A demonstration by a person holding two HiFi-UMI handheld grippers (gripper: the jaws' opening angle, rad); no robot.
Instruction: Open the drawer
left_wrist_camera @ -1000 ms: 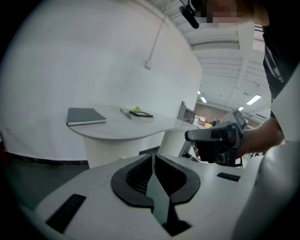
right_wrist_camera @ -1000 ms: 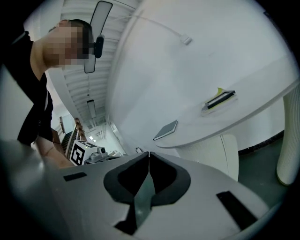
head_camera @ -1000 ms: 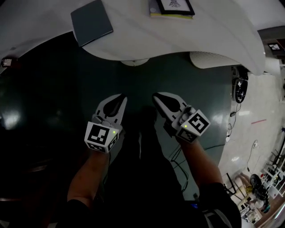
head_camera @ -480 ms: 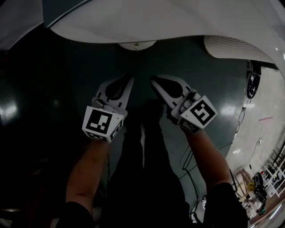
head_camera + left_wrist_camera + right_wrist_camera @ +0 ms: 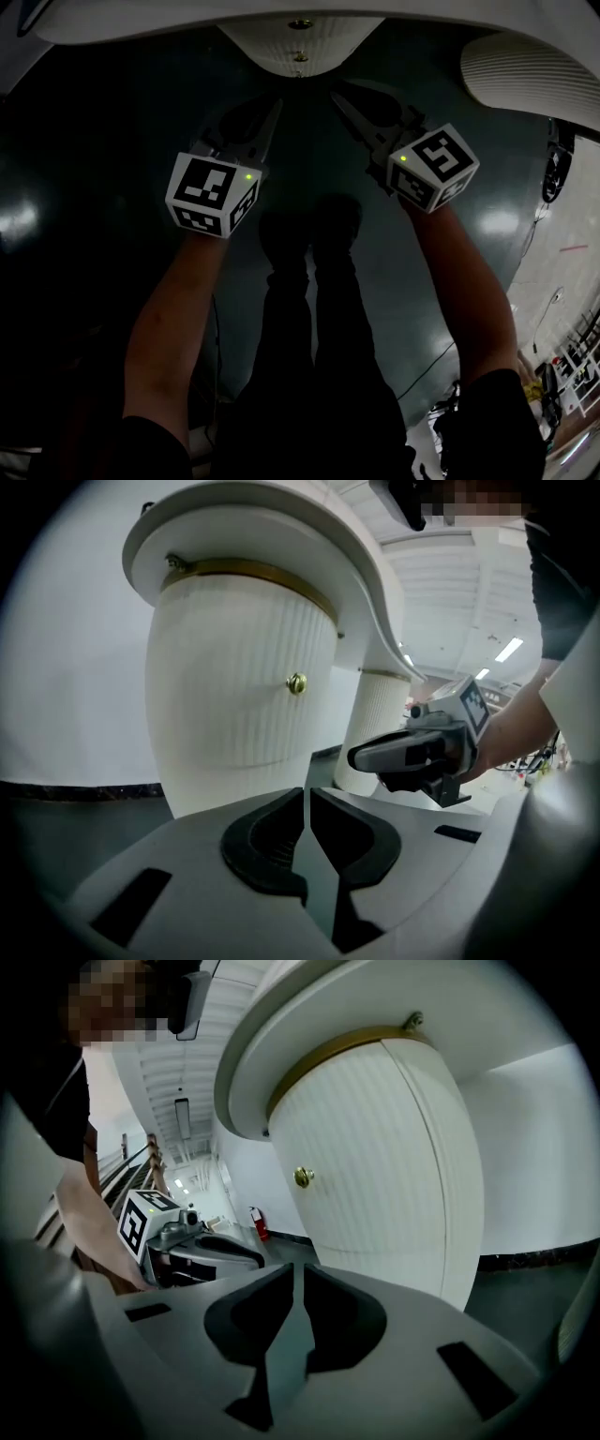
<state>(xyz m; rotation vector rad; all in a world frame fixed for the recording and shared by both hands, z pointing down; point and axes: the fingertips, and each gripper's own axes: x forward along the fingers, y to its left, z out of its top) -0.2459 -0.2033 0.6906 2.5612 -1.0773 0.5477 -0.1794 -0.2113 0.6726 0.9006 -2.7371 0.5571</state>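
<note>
Drawer: white ribbed front [image 5: 225,696] ahead of both jaw pairs; brass knob [image 5: 296,682] above the tips, untouched.
Left gripper [image 5: 307,794]: jaws together, empty.
Right gripper [image 5: 298,1274]: jaws together, empty.
Overhead: white tabletop rim [image 5: 309,546].
Floor [image 5: 112,187]: dark, glossy.

Colour reference: the drawer front [image 5: 234,686] is white with fine vertical ribbing. Its knob [image 5: 296,682] is brass-gold, and a band [image 5: 253,572] of the same gold runs round its upper edge. The counter [image 5: 272,527] above it is plain white. The floor [image 5: 94,187] is dark green and glossy, with pale reflections. The left claw [image 5: 272,111] and the right claw [image 5: 339,96] have light grey bodies with black jaw linings. The left marker cube [image 5: 211,192] and the right marker cube [image 5: 433,167] carry black square patterns on white, each with one green light. The person's trousers [image 5: 309,356] are black.
</note>
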